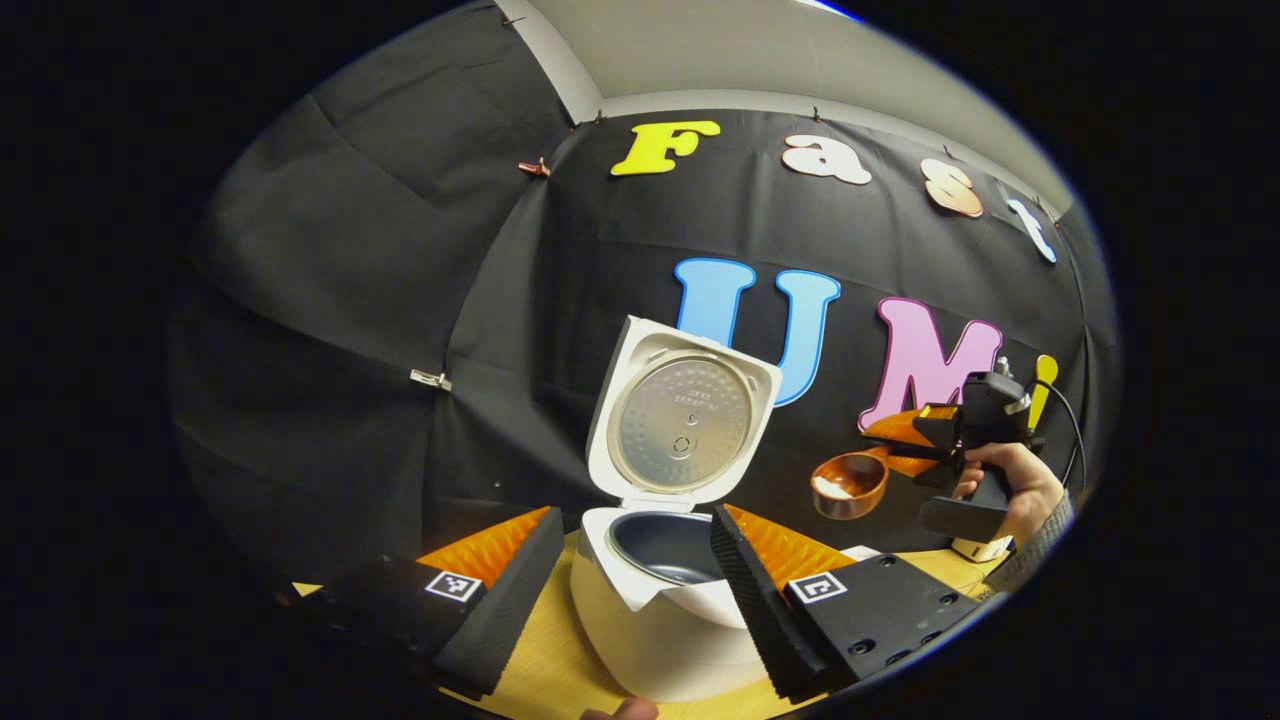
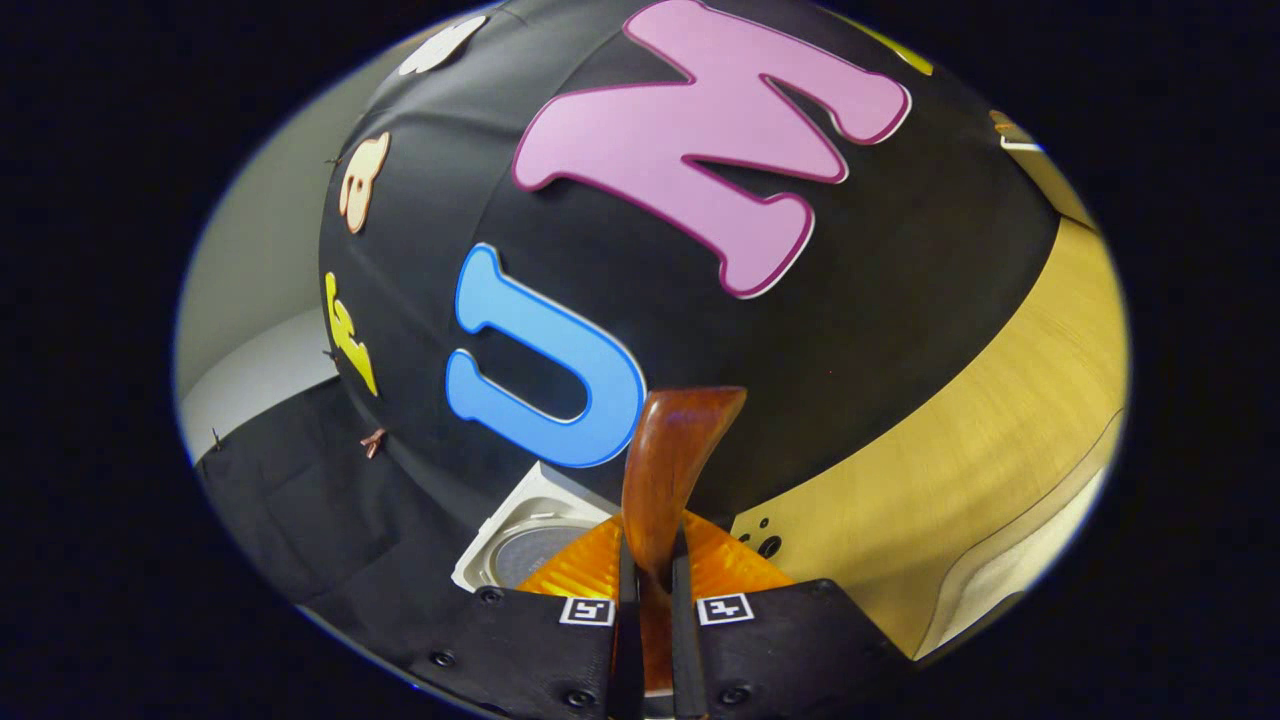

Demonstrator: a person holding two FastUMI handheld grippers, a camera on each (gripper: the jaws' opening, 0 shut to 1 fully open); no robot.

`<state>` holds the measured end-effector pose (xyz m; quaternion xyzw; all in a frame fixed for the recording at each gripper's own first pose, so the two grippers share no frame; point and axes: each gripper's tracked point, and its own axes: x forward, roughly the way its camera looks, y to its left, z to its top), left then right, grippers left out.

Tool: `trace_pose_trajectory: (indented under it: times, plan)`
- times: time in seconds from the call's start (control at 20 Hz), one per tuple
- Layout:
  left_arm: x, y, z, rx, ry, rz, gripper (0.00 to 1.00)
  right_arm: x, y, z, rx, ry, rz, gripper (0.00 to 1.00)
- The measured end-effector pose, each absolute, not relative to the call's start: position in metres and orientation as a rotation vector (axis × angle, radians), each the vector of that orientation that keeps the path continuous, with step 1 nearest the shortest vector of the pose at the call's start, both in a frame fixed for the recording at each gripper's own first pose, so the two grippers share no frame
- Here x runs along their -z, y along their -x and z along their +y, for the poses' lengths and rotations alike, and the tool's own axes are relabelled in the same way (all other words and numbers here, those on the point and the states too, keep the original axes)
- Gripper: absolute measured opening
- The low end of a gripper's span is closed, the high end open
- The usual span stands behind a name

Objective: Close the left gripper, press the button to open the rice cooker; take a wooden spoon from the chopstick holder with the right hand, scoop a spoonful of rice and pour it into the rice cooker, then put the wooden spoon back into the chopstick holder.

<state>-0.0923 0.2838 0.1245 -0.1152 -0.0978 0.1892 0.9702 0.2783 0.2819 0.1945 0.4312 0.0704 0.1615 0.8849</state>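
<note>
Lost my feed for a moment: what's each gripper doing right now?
Left gripper: open, holding nothing, fingers either side of the rice cooker.
Right gripper: shut on the wooden spoon, rice in its bowl.

left gripper view sits close over the bench, facing the open rice cooker. right gripper view is rolled sideways, facing the wall. both catch the cooker's lid

Wooden table beneath the black cloth wall; small metal clips pin it.
</note>
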Motion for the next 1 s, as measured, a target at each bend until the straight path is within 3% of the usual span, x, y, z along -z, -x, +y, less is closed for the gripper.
trace_pose_trajectory:
  times: [0.35, 1.0]
  plan:
    - [-0.118, 0.106, 0.302, -0.406, 0.257, -0.192, 0.96, -0.172, -0.29, 0.359, -0.383, -0.638, 0.167, 0.15]
    - [-0.104, 0.114, 0.324, -0.428, 0.309, -0.171, 0.96, -0.19, -0.267, 0.446, -0.455, 0.154, -0.059, 0.14]
